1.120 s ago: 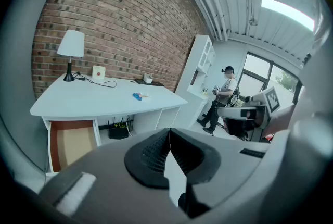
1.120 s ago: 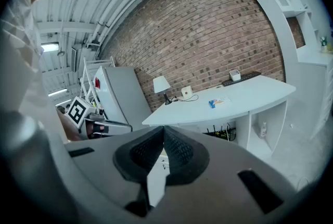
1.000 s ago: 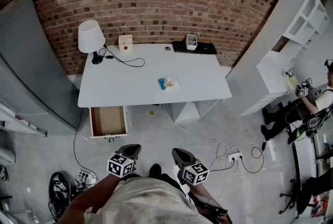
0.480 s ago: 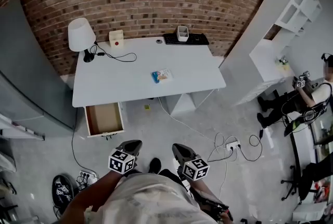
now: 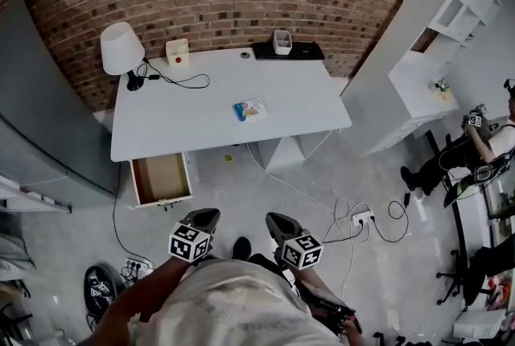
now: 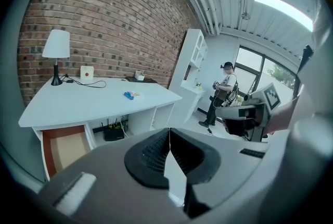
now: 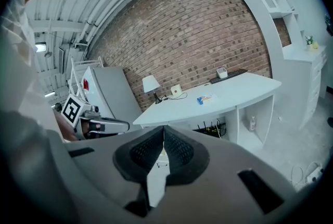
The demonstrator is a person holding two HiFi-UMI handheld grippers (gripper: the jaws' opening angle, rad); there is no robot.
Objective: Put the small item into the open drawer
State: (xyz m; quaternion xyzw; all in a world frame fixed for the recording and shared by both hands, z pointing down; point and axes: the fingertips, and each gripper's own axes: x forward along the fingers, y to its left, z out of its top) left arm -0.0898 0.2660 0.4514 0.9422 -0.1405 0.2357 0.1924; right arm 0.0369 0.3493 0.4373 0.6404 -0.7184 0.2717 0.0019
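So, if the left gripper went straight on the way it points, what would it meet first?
Nothing nearby: the left gripper, shut and empty, aims slightly down at the floor before the desk, probably reaching that first; the open drawer lies to the left.
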